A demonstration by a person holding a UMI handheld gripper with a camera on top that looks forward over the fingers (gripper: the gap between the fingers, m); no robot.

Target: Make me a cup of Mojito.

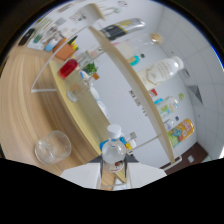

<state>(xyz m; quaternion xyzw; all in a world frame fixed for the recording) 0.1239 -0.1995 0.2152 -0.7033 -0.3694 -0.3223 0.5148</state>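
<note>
Tool [114, 176]: you pinch a clear bottle [114, 150], both fingers pressing.
Bottle axis: cap toward 12 o'clock.
Glass [52, 147]: 10 o'clock, on worktop [25, 100].

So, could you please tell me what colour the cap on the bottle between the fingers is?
White; the bottle cap shows best in the gripper view.

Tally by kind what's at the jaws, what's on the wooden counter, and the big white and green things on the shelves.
clear plastic bottle with white cap, between the jaws: 1
clear round glass, on the wooden counter: 1
large white jug, on a shelf: 1
small green plant, on a shelf: 1
Total: 4
</note>
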